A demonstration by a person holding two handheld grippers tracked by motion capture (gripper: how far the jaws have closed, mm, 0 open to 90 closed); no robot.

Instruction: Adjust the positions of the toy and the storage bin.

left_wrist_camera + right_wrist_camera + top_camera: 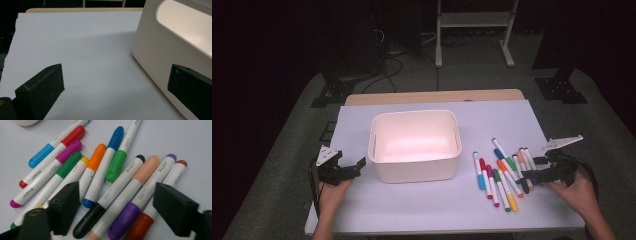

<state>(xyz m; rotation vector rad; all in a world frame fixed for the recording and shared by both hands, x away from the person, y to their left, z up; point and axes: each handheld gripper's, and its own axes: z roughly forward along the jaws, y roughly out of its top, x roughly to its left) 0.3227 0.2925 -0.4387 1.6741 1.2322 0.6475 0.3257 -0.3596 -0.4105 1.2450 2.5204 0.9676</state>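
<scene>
A white plastic bin point(414, 145) stands empty in the middle of the white table sheet point(357, 117). Right of it lies a loose pile of coloured markers point(502, 175). My right gripper point(532, 168) is at the pile's right edge, open. In the right gripper view its jaws point(117, 192) straddle the black marker point(87, 222), the peach marker point(146, 168) and the purple marker point(125, 220) without clamping any. My left gripper point(349, 162) rests open beside the bin's left wall point(160, 50), holding nothing point(116, 77).
Further markers lie toward the bin: light blue point(41, 156), red point(73, 135), magenta point(68, 151), green point(68, 165), orange point(96, 157). A wooden table edge point(432, 96) shows behind the sheet. Stand legs point(472, 30) and cables are on the floor beyond.
</scene>
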